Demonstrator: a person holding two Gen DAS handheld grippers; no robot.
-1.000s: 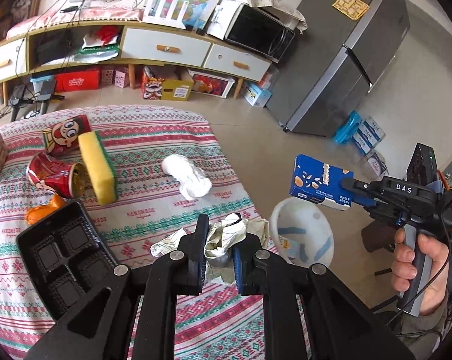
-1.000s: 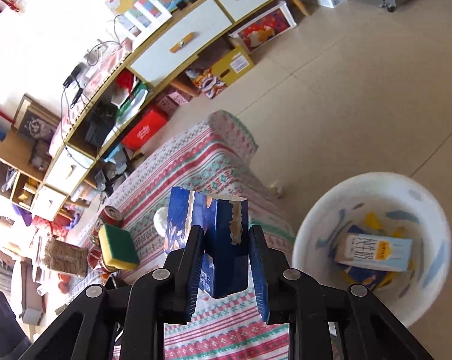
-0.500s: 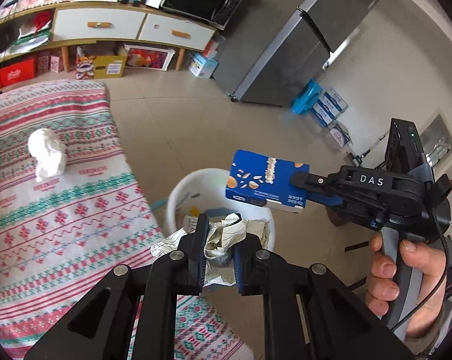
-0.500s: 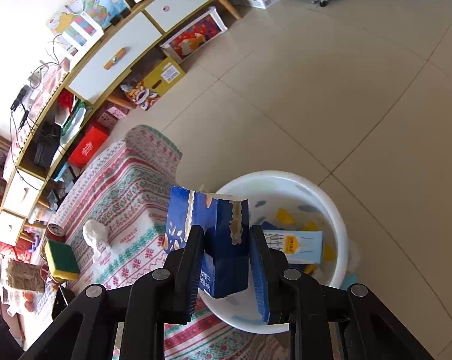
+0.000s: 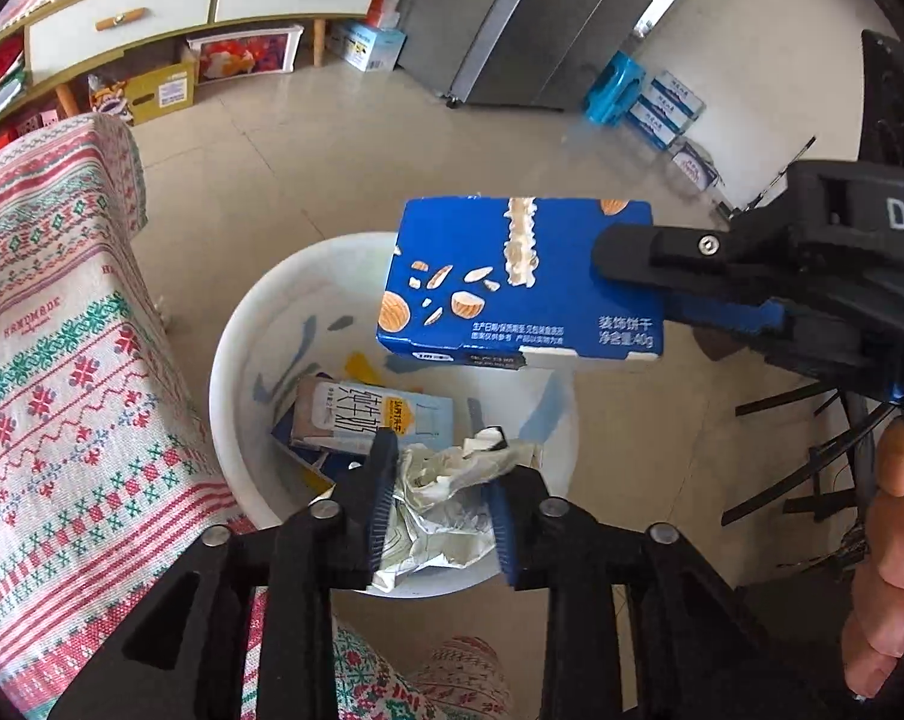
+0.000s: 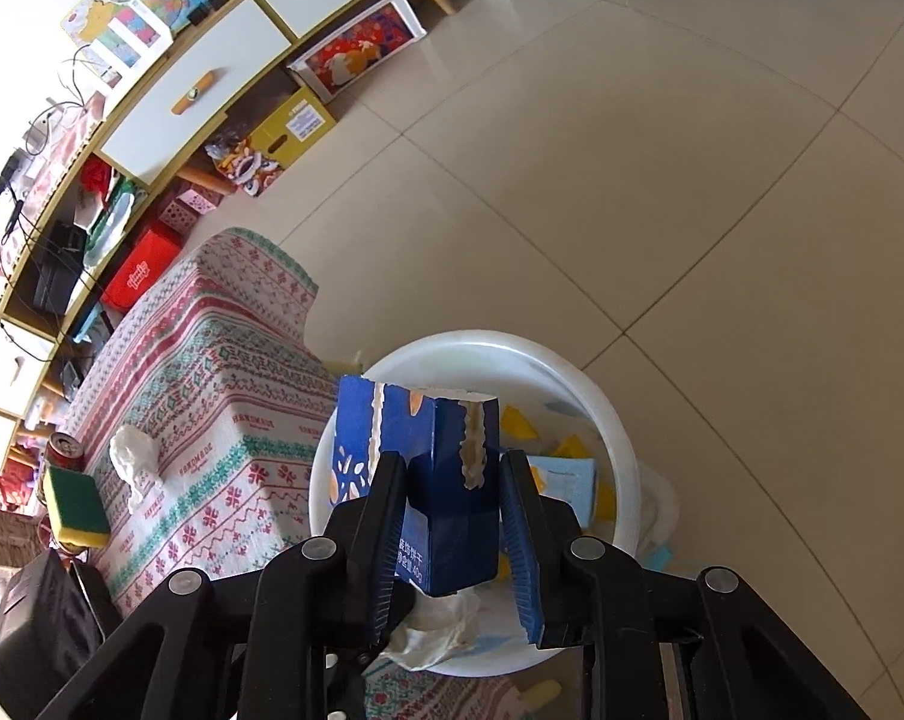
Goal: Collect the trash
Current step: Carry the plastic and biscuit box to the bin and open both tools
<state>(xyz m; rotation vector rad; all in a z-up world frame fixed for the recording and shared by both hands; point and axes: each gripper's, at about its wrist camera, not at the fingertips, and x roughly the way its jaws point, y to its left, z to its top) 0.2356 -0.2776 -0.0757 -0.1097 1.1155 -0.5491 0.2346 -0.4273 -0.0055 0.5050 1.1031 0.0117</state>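
Two pieces of trash hang over the white bin [image 5: 230, 360], not yet dropped. The left gripper [image 5: 437, 498] is clamped on a crumpled wrapper [image 5: 440, 504] above the bin's 6 o'clock rim; the right gripper [image 6: 452, 516] pinches a blue biscuit box [image 5: 512, 282] toward 2 o'clock. A milk carton [image 5: 371, 414] already lies inside. On the patterned cloth [image 6: 224, 420], at 9 o'clock in the right view, a white tissue wad [image 6: 131, 462], sponge [image 6: 74, 507] and can [image 6: 65, 450] remain to be sorted.

Black left tool [image 5: 437, 495], blue ribbed pads [image 5: 501, 531], silver screws [image 5: 325, 509]
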